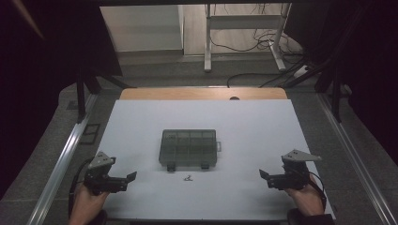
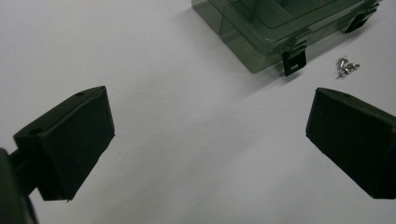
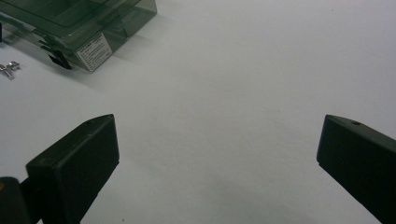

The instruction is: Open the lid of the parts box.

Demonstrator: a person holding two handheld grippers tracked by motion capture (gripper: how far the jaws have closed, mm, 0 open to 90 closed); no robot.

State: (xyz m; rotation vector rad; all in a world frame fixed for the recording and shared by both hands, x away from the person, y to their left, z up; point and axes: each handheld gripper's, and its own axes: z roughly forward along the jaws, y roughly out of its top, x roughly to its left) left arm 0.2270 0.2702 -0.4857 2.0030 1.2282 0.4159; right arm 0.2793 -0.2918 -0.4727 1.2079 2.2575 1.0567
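A smoky clear plastic compartment box (image 1: 188,147) lies shut in the middle of the white table (image 1: 244,122), two black latches on its near side. A few small metal screws (image 1: 187,177) lie just in front of it. My left gripper (image 1: 131,177) rests near the front left edge, open and holding nothing. My right gripper (image 1: 264,176) rests near the front right edge, also open and holding nothing. In the left gripper view the box (image 2: 280,23) and screws (image 2: 346,65) sit ahead to the right. In the right gripper view the box (image 3: 79,23) and screws (image 3: 9,68) sit at the upper left.
The white sheet covers a wooden tabletop (image 1: 202,93) that shows at the far edge. Metal rails (image 1: 65,154) run along both sides. A desk frame (image 1: 244,28) and cables (image 1: 263,42) stand on the floor behind.
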